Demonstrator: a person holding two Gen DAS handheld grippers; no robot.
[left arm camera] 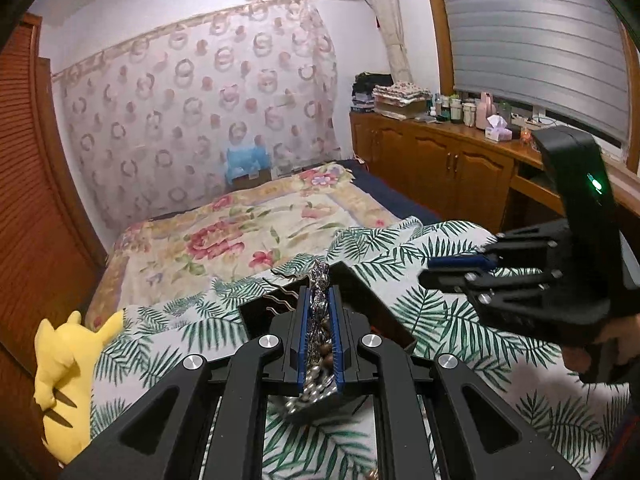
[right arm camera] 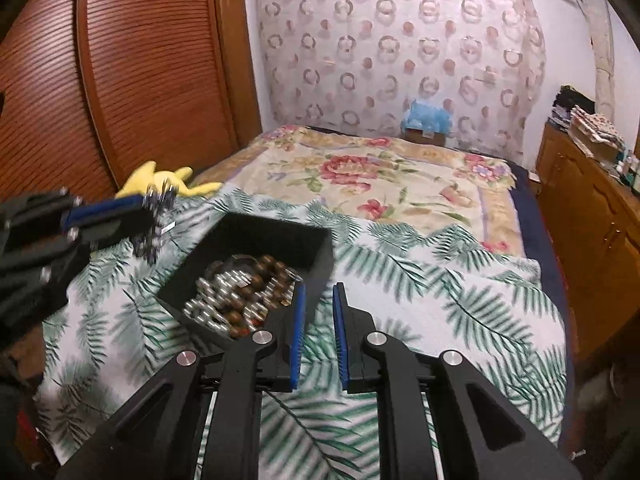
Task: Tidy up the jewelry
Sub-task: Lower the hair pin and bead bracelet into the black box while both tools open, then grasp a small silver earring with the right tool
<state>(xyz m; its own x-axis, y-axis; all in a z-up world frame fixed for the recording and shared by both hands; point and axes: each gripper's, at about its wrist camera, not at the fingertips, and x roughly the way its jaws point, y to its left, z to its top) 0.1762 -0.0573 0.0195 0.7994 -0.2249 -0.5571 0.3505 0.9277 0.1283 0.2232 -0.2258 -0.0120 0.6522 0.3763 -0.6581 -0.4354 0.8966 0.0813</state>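
We hold a tangled silver chain (left arm camera: 319,312) clamped in the left tongs (left arm camera: 319,332), lifted above the black box (right arm camera: 276,240) of beads on the bed (right arm camera: 440,280), presumably for sorting. Right tongs (right arm camera: 319,334) hover narrowly parted, empty.

A black box (right arm camera: 256,240) of silver and brown beads (right arm camera: 240,292) sits on green palm-leaf-print white cloth (right arm camera: 460,300) near a yellow plush (left arm camera: 68,364).

Ahead of the right claw (right arm camera: 319,300) lies bare leaf-print cloth (right arm camera: 460,280); the black box (right arm camera: 280,236) stands just to its left, the left claw (right arm camera: 150,216) beyond.
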